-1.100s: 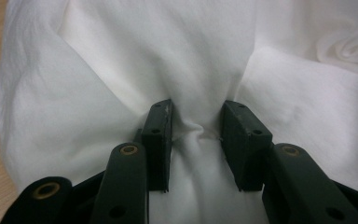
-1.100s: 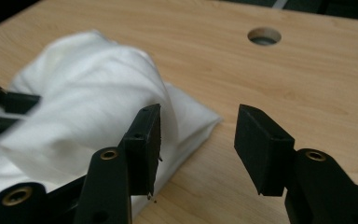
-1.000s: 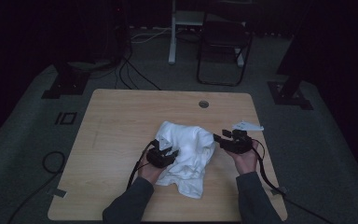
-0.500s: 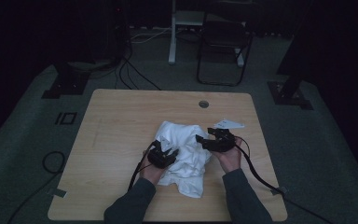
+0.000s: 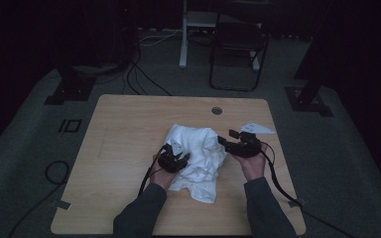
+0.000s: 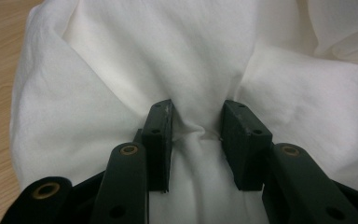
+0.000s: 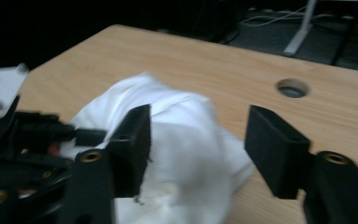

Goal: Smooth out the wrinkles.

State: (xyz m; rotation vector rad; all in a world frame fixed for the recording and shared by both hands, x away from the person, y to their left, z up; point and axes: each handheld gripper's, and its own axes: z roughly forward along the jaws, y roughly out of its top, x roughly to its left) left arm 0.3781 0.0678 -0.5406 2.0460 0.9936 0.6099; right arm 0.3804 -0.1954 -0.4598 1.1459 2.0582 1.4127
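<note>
Fingers (image 6: 161, 135) of the left gripper (image 6: 196, 133) clamped on a pinched fold of the white cloth (image 6: 168, 60), as seen in the left gripper view; fabric bunched and creased between the two pads, wooden table (image 6: 0, 42) visible at the left edge

Right gripper view: fingers (image 7: 133, 140) of the right gripper (image 7: 198, 140) apart, having just been opening, pads pressing on nothing; crumpled cloth (image 7: 177, 135) lying on the table (image 7: 205, 60) behind and below the jaws, left gripper (image 7: 23, 135) at the cloth's far side, round cable hole (image 7: 292, 87) beyond

High view: cloth (image 5: 198, 151) heaped near table centre (image 5: 129, 124), toward the person's side; left gripper (image 5: 174, 157) gripping its left edge; right gripper (image 5: 233, 141) just beside its right edge, jaws spread; paper scrap (image 5: 257, 128) near the right gripper
</note>
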